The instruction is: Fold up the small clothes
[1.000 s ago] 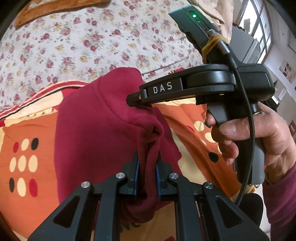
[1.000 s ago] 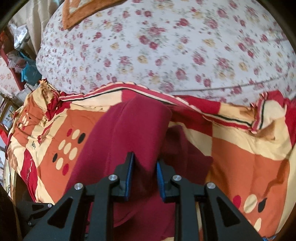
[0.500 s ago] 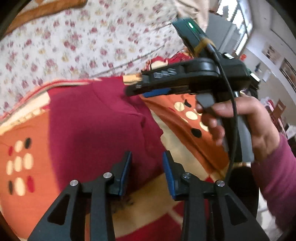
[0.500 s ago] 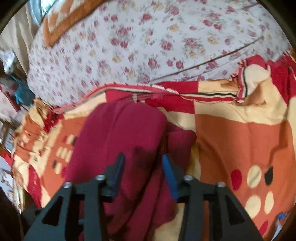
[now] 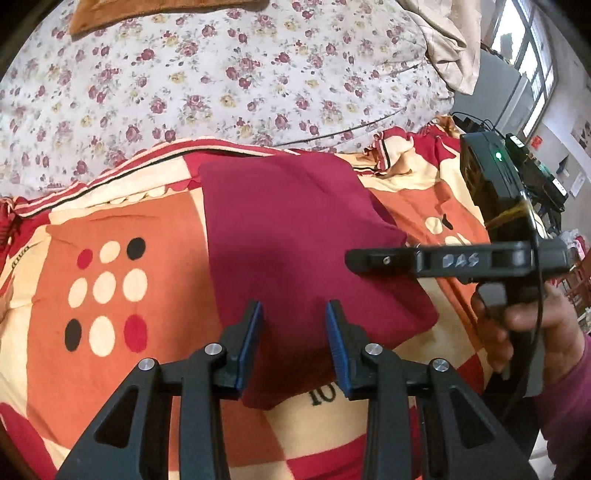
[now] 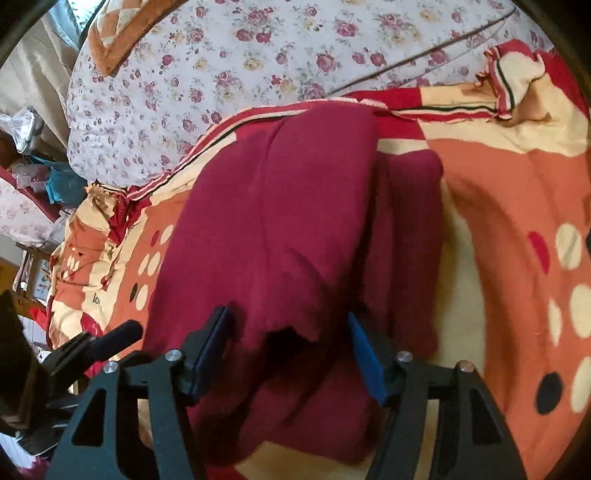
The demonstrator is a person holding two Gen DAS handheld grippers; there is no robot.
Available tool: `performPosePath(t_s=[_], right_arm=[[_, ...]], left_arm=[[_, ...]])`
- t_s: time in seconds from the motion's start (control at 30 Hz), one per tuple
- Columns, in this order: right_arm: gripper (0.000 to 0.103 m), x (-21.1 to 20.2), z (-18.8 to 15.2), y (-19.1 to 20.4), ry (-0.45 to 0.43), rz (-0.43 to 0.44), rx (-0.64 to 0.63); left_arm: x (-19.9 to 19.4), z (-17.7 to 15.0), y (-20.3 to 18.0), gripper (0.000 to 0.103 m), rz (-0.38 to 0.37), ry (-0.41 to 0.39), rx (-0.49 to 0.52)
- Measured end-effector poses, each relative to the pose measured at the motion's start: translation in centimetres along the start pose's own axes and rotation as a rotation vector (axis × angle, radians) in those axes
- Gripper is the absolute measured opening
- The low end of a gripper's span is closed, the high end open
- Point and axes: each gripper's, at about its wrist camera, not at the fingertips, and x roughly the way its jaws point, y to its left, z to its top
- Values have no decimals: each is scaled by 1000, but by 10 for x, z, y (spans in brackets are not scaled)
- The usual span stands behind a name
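Observation:
A dark red garment (image 5: pixel 295 240) lies folded flat on the orange, cream and red patterned blanket (image 5: pixel 110 258). My left gripper (image 5: pixel 293 336) is open and empty, just above the garment's near edge. My right gripper (image 6: pixel 288 347) is open over the same garment (image 6: pixel 273 221), its jaws wide on either side of a raised fold; it holds nothing. The right gripper also shows in the left wrist view (image 5: pixel 354 260), side on at the garment's right edge.
A floral bedsheet (image 5: pixel 221 74) covers the far half of the bed, with a brown-edged cushion (image 6: pixel 122 33) at the back. Cluttered furniture and bags (image 6: pixel 33 177) stand past the bed's left side. A window (image 5: pixel 532 66) is at the far right.
Both grippers were shut on the garment's folds a second ago; both have opened and let it go. The garment has dropped flat onto the blanket, and both grippers have pulled back.

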Motion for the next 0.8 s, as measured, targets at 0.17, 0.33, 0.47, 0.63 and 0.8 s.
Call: performPosePath(t_s=[0.17,0.33,0.47,0.63,0.8], right_arm=[[15,-25,-4,17,-79,-26,-152],[15,-43,-6,-3,-92,-130,-171],[32,-31,-10,-28,-57,-72,-86],[51,-57,-10,-31,-140,-131,-52],[51,-70,9,-8,-247,-183,-133]], left_arm=[[-4,8,2,14,17,-10,2],[6,12,2,14,26,-11,-14],[27,10,2,14,51,29,-28],[28,7,5,15,60,19,-35],[34,4,9,17,77,24,-58]])
